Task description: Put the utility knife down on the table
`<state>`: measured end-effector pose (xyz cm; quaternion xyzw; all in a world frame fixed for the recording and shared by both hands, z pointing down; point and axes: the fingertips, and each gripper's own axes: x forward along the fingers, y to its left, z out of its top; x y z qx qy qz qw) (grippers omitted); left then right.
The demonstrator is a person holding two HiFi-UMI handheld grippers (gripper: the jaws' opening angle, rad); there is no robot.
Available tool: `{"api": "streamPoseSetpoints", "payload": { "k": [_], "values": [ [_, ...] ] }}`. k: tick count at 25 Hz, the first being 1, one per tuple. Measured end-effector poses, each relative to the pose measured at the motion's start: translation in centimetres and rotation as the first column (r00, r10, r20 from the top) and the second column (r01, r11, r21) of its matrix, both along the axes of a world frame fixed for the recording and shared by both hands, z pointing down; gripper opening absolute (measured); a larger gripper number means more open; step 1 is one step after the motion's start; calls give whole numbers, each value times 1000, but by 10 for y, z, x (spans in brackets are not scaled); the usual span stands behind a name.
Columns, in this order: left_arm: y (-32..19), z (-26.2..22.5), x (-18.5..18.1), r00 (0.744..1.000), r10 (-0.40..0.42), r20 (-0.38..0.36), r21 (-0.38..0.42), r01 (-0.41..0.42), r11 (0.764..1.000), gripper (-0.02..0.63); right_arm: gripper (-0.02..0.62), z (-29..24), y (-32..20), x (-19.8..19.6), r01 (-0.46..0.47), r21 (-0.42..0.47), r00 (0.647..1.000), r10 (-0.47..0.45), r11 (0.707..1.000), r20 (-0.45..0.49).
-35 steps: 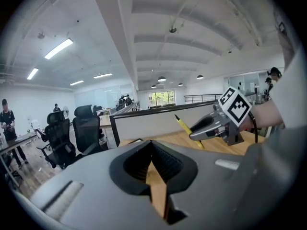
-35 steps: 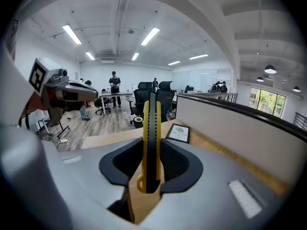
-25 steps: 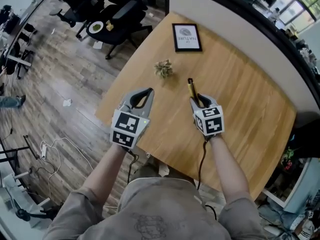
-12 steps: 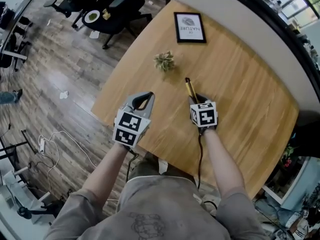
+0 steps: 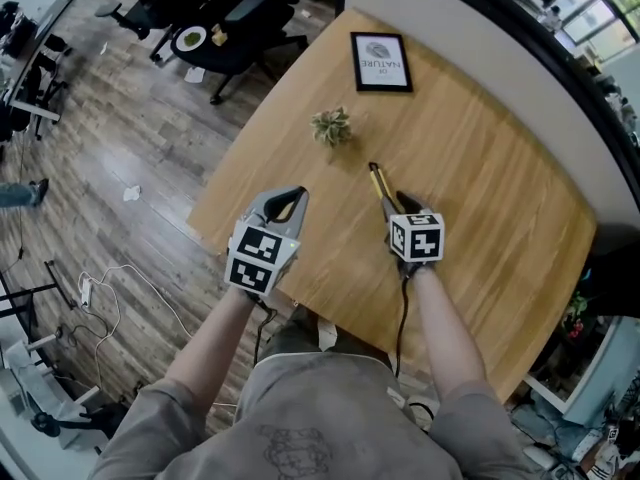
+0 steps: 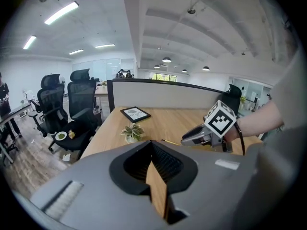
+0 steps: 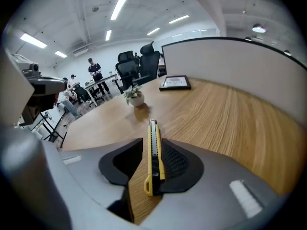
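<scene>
Clamping the utility knife (image 7: pixel 153 152) between its jaws, the right gripper (image 7: pixel 152 145) hangs low over the wooden counter (image 5: pixel 480 168). The yellow knife runs lengthwise along the jaw line and projects forward past the tips, pointing toward a small potted plant (image 5: pixel 331 126). Contact between the knife and the counter cannot be confirmed. The left gripper (image 6: pixel 152 145) sits at the counter's near-left edge, jaws together at the tips, holding nothing. A framed picture (image 5: pixel 381 61) lies at the far end, beyond the plant.
</scene>
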<state>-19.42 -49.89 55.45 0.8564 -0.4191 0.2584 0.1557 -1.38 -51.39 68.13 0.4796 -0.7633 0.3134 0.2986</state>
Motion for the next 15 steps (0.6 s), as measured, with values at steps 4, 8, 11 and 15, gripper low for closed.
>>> {"api": "streamPoseSetpoints", "payload": {
  "k": [4,8,11,15],
  "values": [
    [2,-31,-7,1000,-14,-13,55,15,998,2,124,-67,10,-3,1,117,997,-10,993,73],
    [3,-78,-3,998,23,56,190,-33,981,2,85,-148,17,-8,-18,270,982,-33,963,184],
    [9,-114,4,998,37,47,261,-48,964,2,59,-203,31,-8,-5,382,984,-64,924,168],
    [23,-158,4,999,47,4,317,-46,947,2,37,-267,58,-11,6,486,981,-100,874,168]
  ]
}}
